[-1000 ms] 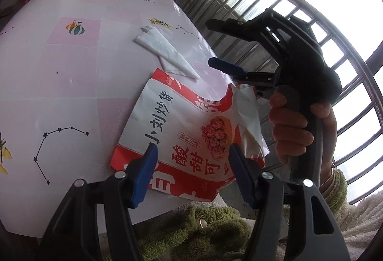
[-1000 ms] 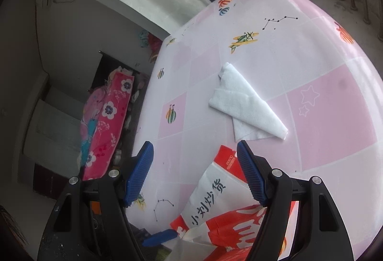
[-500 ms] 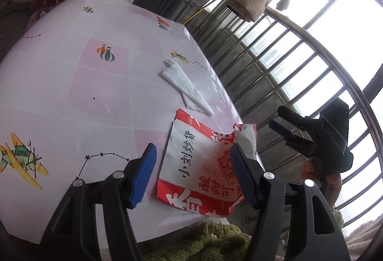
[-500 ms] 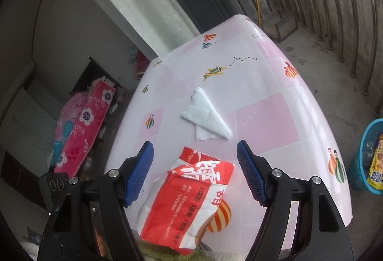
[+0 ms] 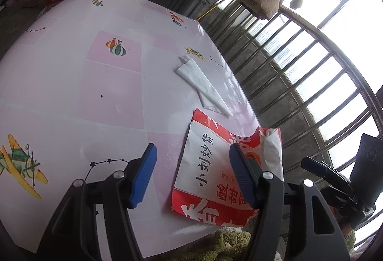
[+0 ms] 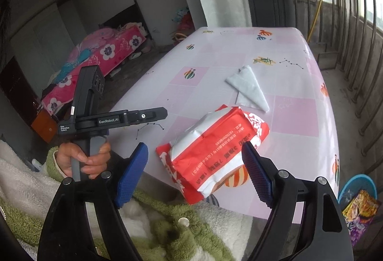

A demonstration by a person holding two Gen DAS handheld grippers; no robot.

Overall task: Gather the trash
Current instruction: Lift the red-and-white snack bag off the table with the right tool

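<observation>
A crumpled red-and-white paper snack bag (image 6: 216, 153) printed with black Chinese characters lies flat at the near edge of the table, on its pink-and-white checked plastic tablecloth (image 5: 71, 83), just in front of the person's green fleece sleeve. Beyond the bag, nearly touching its far corner, lies a folded white paper tissue (image 5: 203, 83).

The left gripper (image 5: 192, 178), black with blue ribbed pads, hangs over the bag's left half; its jaws stand partly apart and hold nothing, the right pad above the bag and the left pad over bare cloth. In the right wrist view a hand (image 6: 82, 156) grips its handle left of the bag.

The right gripper (image 6: 195, 171) frames the bag from the near side. Its jaws have just been opening and stand wide, the pads clear of the bag on both sides, nothing gripped.

On the floor to the right of the bag, past the table edge, stands a blue plastic basin (image 6: 352, 189) with colourful wrappers in it.
</observation>
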